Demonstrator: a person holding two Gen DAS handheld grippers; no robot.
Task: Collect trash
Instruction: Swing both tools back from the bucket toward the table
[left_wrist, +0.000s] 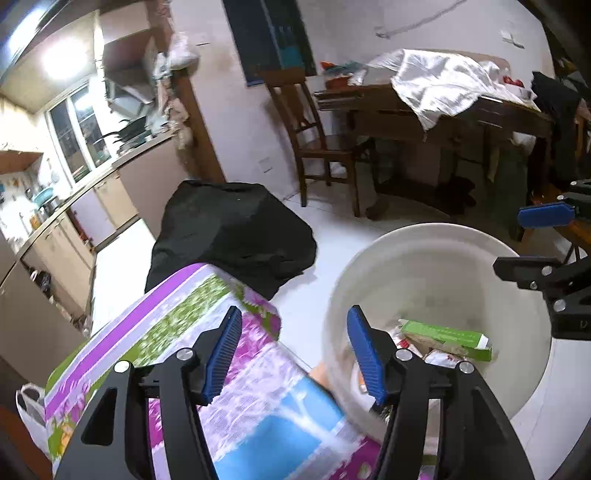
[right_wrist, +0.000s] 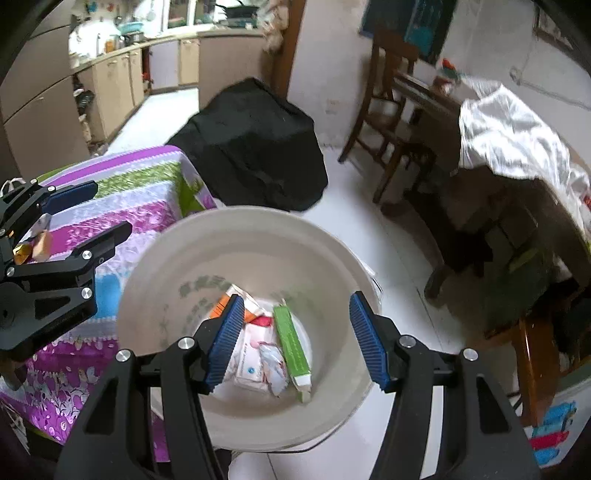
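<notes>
Bucket (right_wrist: 177, 258) rim beside tbl (right_wrist: 110, 192) (touching?)

Both wrist views angled down, close above the white bucket (left_wrist: 436, 266) (right_wrist: 243, 243); shared: bucket, floral-clothed desk (left_wrist: 177, 325) (right_wrist: 140, 206).

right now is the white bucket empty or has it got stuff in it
Not empty: the white bucket holds a green box and white wrappers at its bottom.

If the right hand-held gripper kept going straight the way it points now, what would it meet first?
Probably the trash at the bottom of the white bucket: the open right hand-held gripper points down into it, at the white wrappers beside the green box. Depth is hard to judge.
</notes>
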